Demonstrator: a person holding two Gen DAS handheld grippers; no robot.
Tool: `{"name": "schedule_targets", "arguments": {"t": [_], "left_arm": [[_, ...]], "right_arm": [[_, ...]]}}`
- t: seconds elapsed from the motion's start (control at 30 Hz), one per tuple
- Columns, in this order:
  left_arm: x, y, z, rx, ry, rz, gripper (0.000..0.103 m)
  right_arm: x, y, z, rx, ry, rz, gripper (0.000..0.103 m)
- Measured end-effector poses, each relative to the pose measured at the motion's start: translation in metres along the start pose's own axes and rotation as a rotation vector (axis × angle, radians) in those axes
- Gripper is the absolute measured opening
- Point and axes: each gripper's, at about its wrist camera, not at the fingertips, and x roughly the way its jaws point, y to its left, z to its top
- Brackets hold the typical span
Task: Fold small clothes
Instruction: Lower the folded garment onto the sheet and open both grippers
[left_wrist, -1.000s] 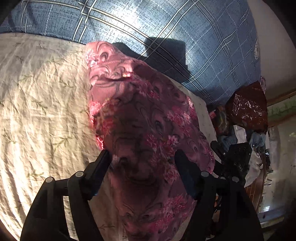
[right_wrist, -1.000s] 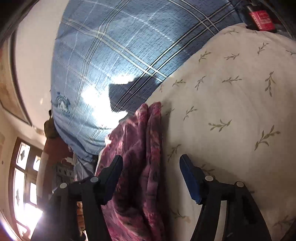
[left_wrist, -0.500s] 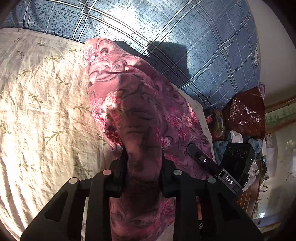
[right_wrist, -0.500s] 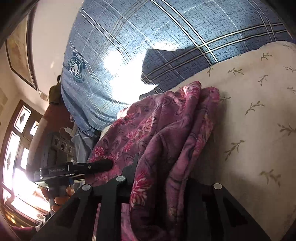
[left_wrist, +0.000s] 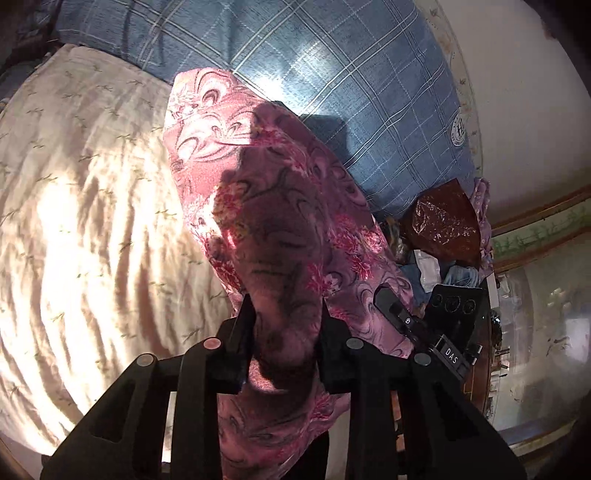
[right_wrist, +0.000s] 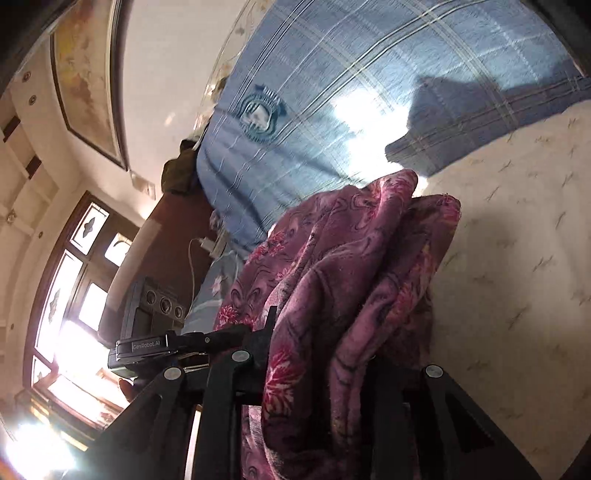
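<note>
A pink-purple floral garment (left_wrist: 266, 192) lies lengthwise on the cream leaf-print bedsheet (left_wrist: 85, 221), its far end at the blue plaid pillow. My left gripper (left_wrist: 284, 332) is shut on a bunched near edge of it and holds it raised. In the right wrist view the same garment (right_wrist: 343, 280) hangs in thick folds; my right gripper (right_wrist: 325, 354) is shut on another part of its near edge, its fingertips mostly hidden by cloth. The other gripper shows at the right in the left wrist view (left_wrist: 436, 332) and at the left in the right wrist view (right_wrist: 155, 343).
A blue plaid pillow (left_wrist: 332, 74) lies along the head of the bed, also in the right wrist view (right_wrist: 332, 92). A dark red plastic bag (left_wrist: 443, 225) and a heap of clothes (left_wrist: 439, 273) sit past the bed's right side. A bright window (right_wrist: 74, 295) is at left.
Both grippers were open beside the garment a second ago. They shut on its near edge and have lifted it; the cloth now bunches and hangs higher off the sheet.
</note>
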Motion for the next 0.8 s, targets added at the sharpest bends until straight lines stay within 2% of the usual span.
{"name": "schedule_targets", "arguments": {"t": [0.07, 0.13, 0.17, 0.2, 0.23, 0.27, 0.33, 0.4, 0.5, 0.57, 0.63, 0.7, 0.77, 0.8], "left_arm": [[0.003, 0.026, -0.013, -0.041, 0.010, 0.035, 0.025], [0.018, 0.053, -0.026, -0.050, 0.029, 0.117, 0.025], [0.027, 0.068, -0.031, -0.062, 0.045, 0.154, 0.029], [0.032, 0.081, -0.035, -0.079, 0.043, 0.149, 0.034], [0.031, 0.088, -0.039, -0.092, 0.028, 0.116, 0.043], [0.029, 0.092, -0.040, -0.106, 0.026, 0.099, 0.046], [0.018, 0.092, -0.042, -0.105, 0.022, 0.063, 0.046], [0.000, 0.079, -0.043, -0.034, -0.020, 0.079, 0.044], [-0.030, 0.060, -0.036, 0.070, -0.122, 0.077, 0.044], [-0.036, 0.044, -0.025, 0.131, -0.178, 0.097, 0.050], [-0.025, 0.028, -0.014, 0.207, -0.203, 0.174, 0.052], [-0.006, 0.025, -0.007, 0.275, -0.203, 0.268, 0.052], [0.024, 0.027, 0.000, 0.314, -0.185, 0.373, 0.052], [0.038, 0.034, 0.003, 0.327, -0.176, 0.436, 0.052]], "right_arm": [[0.020, -0.008, -0.023, 0.034, 0.041, -0.020, 0.023], [0.042, -0.019, -0.046, 0.054, 0.089, -0.071, 0.023], [0.055, -0.027, -0.057, 0.047, 0.115, -0.116, 0.024], [0.062, -0.033, -0.065, 0.030, 0.118, -0.159, 0.025], [0.064, -0.037, -0.070, 0.009, 0.107, -0.178, 0.024], [0.062, -0.040, -0.070, 0.001, 0.087, -0.161, 0.024], [0.055, -0.039, -0.067, 0.027, 0.089, -0.168, 0.026], [0.043, -0.032, -0.058, 0.036, 0.080, -0.188, 0.032], [0.018, -0.022, -0.045, 0.005, -0.025, -0.271, 0.033], [0.016, -0.010, -0.043, -0.073, -0.055, -0.276, 0.033], [0.032, 0.007, -0.038, -0.187, -0.078, -0.339, 0.033], [0.042, 0.014, -0.037, -0.260, -0.107, -0.355, 0.031], [0.055, 0.005, -0.032, -0.263, -0.100, -0.384, 0.031], [0.064, -0.005, -0.029, -0.248, -0.067, -0.420, 0.029]]}}
